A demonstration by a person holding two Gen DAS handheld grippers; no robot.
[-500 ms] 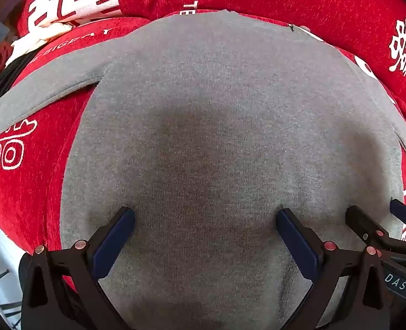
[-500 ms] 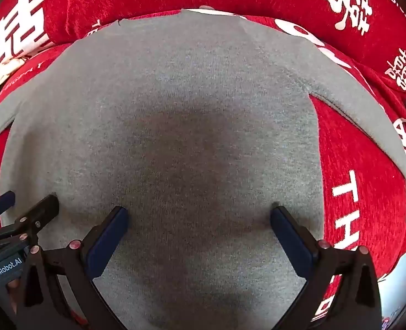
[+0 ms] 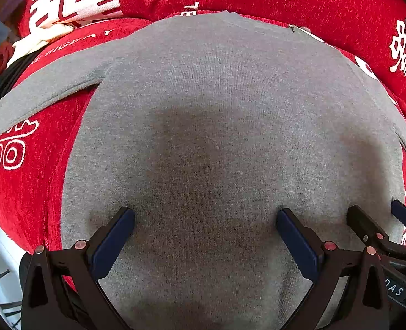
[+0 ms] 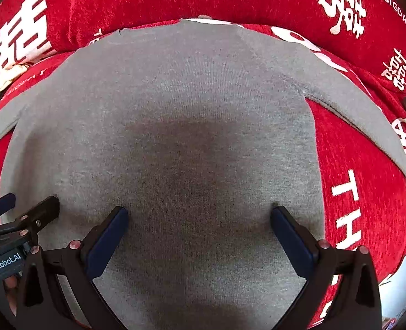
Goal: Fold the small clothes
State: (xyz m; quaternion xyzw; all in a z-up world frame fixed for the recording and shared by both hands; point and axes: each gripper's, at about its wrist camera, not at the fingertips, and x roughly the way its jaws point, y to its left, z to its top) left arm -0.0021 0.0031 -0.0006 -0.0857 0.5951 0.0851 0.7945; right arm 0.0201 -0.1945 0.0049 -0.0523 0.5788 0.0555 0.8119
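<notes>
A grey top [image 3: 216, 137] lies spread flat on a red cover [image 3: 24, 187] printed with white characters, filling the middle of both wrist views. One sleeve runs out toward 9 o'clock in the left view, the other toward 3 o'clock in the right view.

The left gripper [image 3: 205, 220] points steeply down at the top's lower part, its jaws spread wide with bare grey cloth between them and nothing grasped. Its blue pads [image 3: 112, 242] stand at about 7 and 5 o'clock in its own view, tips close over the cloth; whether they touch it cannot be told.

The right gripper [image 4: 200, 218] is posed the same way just beside it, also tipped steeply downward, jaws released and wide, holding nothing. Each gripper shows in the other's view: the right one at 4 o'clock in the left view, the left one at 8 o'clock in the right view.
</notes>
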